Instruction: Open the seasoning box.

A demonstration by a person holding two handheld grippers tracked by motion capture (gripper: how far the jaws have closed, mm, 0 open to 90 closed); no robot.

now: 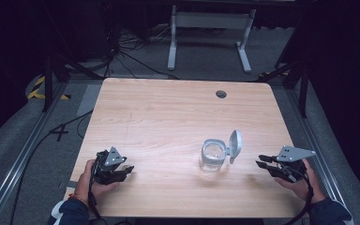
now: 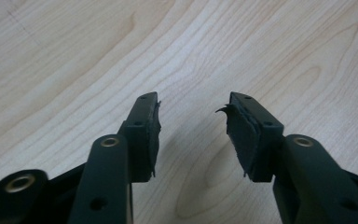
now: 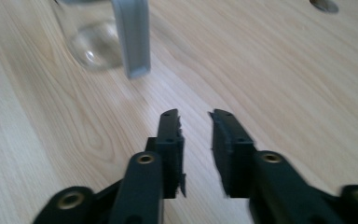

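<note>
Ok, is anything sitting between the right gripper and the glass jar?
Nothing visible. Bare wood lies between the right gripper and the glass jar. The part of the jar nearest it is its grey flip lid, standing open on the gripper's side. The jaws are apart with nothing between them.

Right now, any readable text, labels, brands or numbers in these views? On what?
None readable.
Clear glass jar with the raised grey flip lid: no label or print.
Light wooden table: bare grain, no markings.
Yellow-and-black striped hazard tape on the floor: a pattern, no words.
</note>
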